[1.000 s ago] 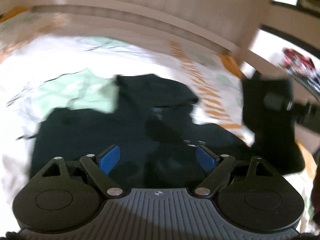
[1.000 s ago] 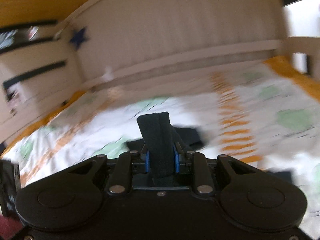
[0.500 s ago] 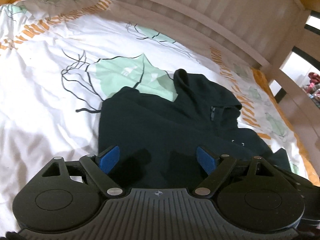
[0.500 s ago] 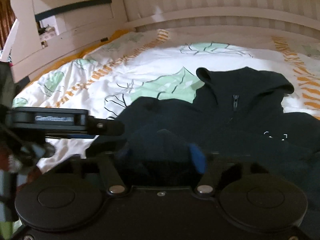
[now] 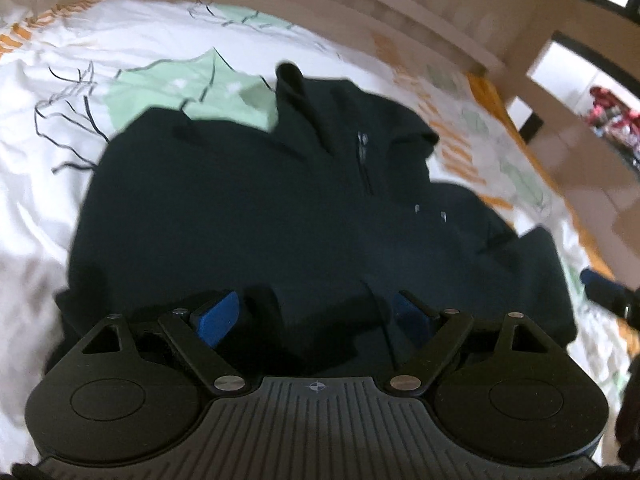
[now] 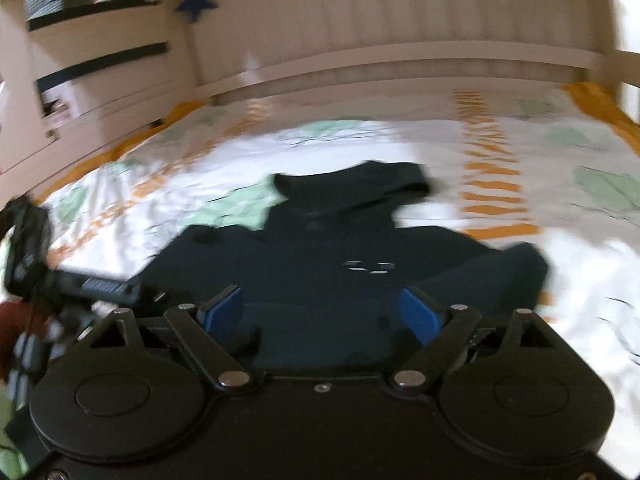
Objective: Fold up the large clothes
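A dark navy hooded sweatshirt (image 5: pixel 280 216) lies on the bed, hood toward the headboard, with a short zip at the neck and a small white mark on the chest. In the right wrist view the same sweatshirt (image 6: pixel 344 256) fills the middle. My left gripper (image 5: pixel 316 316) hangs just over its near edge, blue pads wide apart, nothing between them. My right gripper (image 6: pixel 322 312) is opening, its jaws spread over the near fold of cloth, pads not pressing on it. The left tool's body (image 6: pixel 72 284) shows at the left of the right wrist view.
The bed carries a white sheet (image 5: pixel 48 152) printed with green leaves and orange stripes. A pale slatted headboard (image 6: pixel 400 24) closes the far side, a side rail (image 5: pixel 560 128) runs on the right, and a rail with a blue star (image 6: pixel 196 0) stands at the left.
The right gripper, a second ago shut on a strip of dark cloth held up, has spread its jaws and dropped toward the sweatshirt. The left gripper stayed wide and came lower and closer to the cloth.
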`<state>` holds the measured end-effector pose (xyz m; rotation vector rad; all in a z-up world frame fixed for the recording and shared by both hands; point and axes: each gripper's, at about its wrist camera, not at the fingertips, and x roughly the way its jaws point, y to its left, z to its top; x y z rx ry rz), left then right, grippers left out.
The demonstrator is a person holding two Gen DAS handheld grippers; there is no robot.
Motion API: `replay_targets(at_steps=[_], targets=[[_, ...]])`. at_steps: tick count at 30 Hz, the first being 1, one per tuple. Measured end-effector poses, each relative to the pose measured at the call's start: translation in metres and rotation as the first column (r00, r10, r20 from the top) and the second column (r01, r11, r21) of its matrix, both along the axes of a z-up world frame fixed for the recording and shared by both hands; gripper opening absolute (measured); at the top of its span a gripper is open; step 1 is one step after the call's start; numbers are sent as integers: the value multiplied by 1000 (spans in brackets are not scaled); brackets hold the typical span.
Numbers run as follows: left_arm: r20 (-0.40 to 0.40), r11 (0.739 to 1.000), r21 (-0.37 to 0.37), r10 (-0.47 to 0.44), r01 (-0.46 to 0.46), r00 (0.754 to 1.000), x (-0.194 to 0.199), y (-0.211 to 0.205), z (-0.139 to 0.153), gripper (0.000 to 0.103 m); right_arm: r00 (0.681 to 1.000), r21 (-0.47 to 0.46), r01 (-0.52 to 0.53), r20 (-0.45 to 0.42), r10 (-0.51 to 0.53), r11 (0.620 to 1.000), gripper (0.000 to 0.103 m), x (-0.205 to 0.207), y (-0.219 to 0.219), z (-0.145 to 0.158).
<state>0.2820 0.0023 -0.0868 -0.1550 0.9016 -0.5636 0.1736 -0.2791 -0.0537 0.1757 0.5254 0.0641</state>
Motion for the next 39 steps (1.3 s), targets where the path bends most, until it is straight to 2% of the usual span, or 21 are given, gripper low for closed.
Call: replay_targets(at_steps=[3, 4, 5, 6, 7, 8, 10, 13, 17, 19, 24, 31, 33, 37, 39], targets=[[7, 999, 35, -25, 24, 1000, -6, -10, -4, 80, 996, 38, 87, 6, -88, 995, 88, -8, -25, -6], [19, 998, 42, -40, 39, 999, -8, -12, -3, 67, 993, 56, 120, 1, -120, 991, 88, -10, -34, -9], [35, 998, 52, -49, 48, 998, -11, -15, -2, 60, 988, 74, 155, -11, -155, 985, 88, -12, -42, -12], [57, 997, 60, -49, 46, 997, -13, -17, 0, 47, 982, 88, 187, -23, -186, 978, 88, -14, -51, -15], [90, 997, 58, -52, 47, 995, -16, -17, 3, 19, 975, 103, 221, -34, -218, 970, 88, -15, -59, -16], [123, 997, 66, -48, 40, 991, -19, -17, 7, 6, 968, 112, 252, -43, -248, 961, 88, -16, -67, -17], [168, 995, 88, -57, 43, 984, -21, -19, 19, 4, 951, 117, 309, -64, -304, 944, 89, -16, -79, -18], [240, 997, 75, -53, 36, 969, -15, -17, 45, 4, 932, 107, 360, -90, -352, 927, 91, -17, -91, -19], [310, 999, 47, 10, -26, 951, 12, -7, 77, 4, 924, 60, 368, -138, -358, 928, 93, -18, -95, -25], [323, 997, 47, 43, -61, 946, 28, -2, 83, 4, 924, 40, 357, -162, -347, 933, 93, -16, -92, -29], [247, 994, 41, 88, -101, 965, 60, 5, 74, 4, 927, 9, 323, -202, -315, 946, 93, -10, -84, -38], [167, 993, 55, 94, -104, 982, 66, 13, 47, 5, 922, -42, 315, -225, -316, 948, 93, -3, -78, -49], [153, 993, 51, 97, -106, 983, 67, 17, 45, 5, 914, -72, 327, -231, -335, 942, 93, -2, -79, -52], [129, 995, 52, 82, -89, 988, 67, 22, 44, 5, 877, -197, 359, -263, -402, 912, 93, 0, -84, -62], [123, 995, 69, 69, -78, 990, 66, 22, 42, 5, 869, -148, 382, -279, -409, 912, 95, -3, -91, -64]])
